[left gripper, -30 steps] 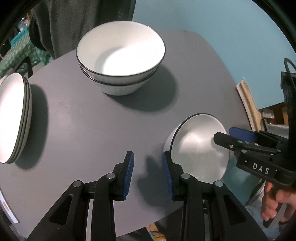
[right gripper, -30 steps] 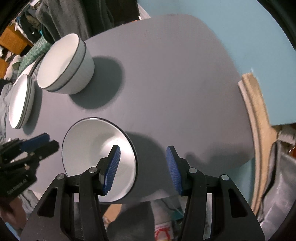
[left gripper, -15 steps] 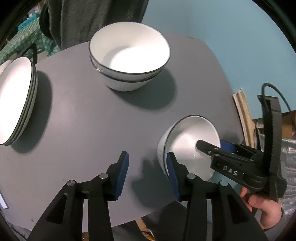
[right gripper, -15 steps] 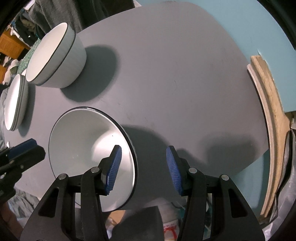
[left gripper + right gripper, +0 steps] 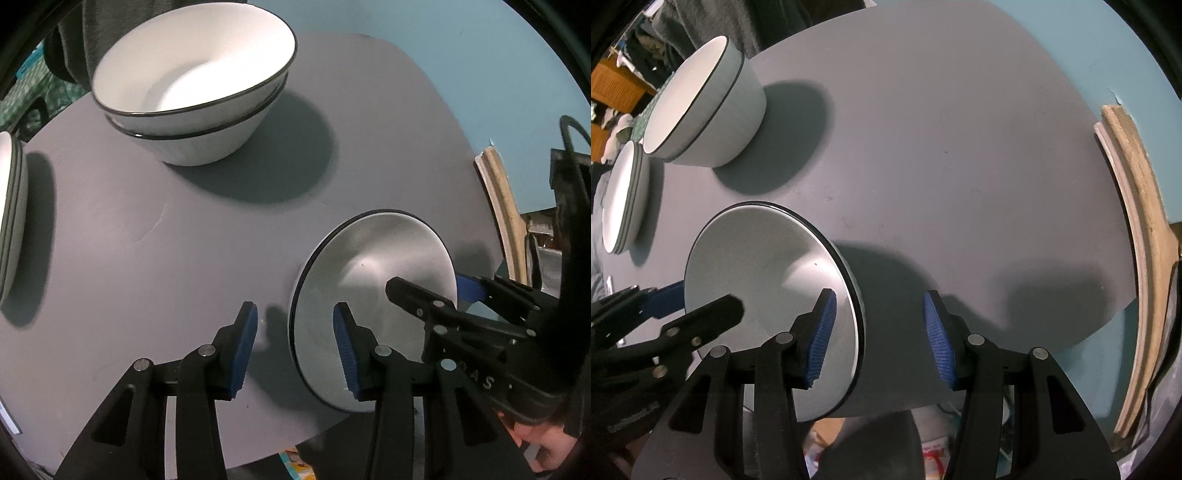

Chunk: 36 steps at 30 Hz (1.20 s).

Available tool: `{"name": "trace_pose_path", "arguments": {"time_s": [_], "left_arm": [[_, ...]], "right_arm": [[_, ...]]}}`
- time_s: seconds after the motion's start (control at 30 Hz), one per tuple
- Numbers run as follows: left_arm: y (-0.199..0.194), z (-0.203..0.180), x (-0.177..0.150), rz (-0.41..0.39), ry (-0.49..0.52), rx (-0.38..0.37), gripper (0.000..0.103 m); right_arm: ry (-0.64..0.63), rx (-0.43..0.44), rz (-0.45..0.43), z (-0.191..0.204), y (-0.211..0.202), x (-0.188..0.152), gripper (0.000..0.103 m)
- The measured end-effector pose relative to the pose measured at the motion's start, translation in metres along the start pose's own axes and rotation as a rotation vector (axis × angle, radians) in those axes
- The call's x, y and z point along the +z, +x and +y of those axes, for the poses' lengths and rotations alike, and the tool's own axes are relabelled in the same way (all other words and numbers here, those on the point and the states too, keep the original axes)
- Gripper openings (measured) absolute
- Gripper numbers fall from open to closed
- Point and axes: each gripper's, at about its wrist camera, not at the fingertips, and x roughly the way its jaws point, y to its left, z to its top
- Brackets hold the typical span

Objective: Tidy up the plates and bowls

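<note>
At the near edge of the round grey table (image 5: pixel 166 258), lone bowl: white glazed ceramic bowl with a thin dark rim (image 5: pixel 369 266), lower right in the left wrist view, lower left in the right wrist view, upright, apart from the other crockery.
Left gripper (image 5: pixel 295 310): released, jaws just widened; one blue pad inside the bowl, the other outside, rim wall between them, neither pad pressing.
Right gripper (image 5: pixel 878 295): unclenched likewise; straddling the opposite side of the same rim, inner pad over the bowl's floor, outer pad over bare table, no contact visible.
Upper left, destination by my guess: nested pair of matching white dark-rimmed bowls (image 5: pixel 192 74), ready for a third.
Far left edge: stack of white dark-edged plates (image 5: pixel 9 221), already gathered.
Handling: probably stiff, fairly heavy, brittle; slick glaze, so likely to slip from a shallow pinch.
Where to hold: wall just below the rim, pad well down inside, on two opposite sides for balance.
Risk: chipped rims if set down hard into the nest.
</note>
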Motion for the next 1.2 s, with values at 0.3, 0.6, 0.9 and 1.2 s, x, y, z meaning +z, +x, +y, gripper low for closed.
{"name": "trace_pose_path", "arguments": {"time_s": [0.3, 0.6, 0.9, 1.2], "left_arm": [[0.014, -0.005, 0.004, 0.032, -0.018, 0.008, 0.032], [0.021, -0.003, -0.003, 0.071, -0.05, -0.023, 0.009], [0.014, 0.014, -0.017, 0.068, -0.079, -0.013, 0.008], [-0.001, 0.022, -0.012, 0.029, -0.141, -0.001, 0.008]], "right_arm": [[0.026, 0.029, 0.017, 0.012, 0.01, 0.014, 0.04], [-0.027, 0.047, 0.023, 0.029, 0.005, 0.024, 0.013], [-0.028, 0.055, 0.033, 0.041, 0.003, 0.024, 0.01], [-0.09, 0.071, 0.028, 0.08, -0.004, 0.025, 0.008]]}}
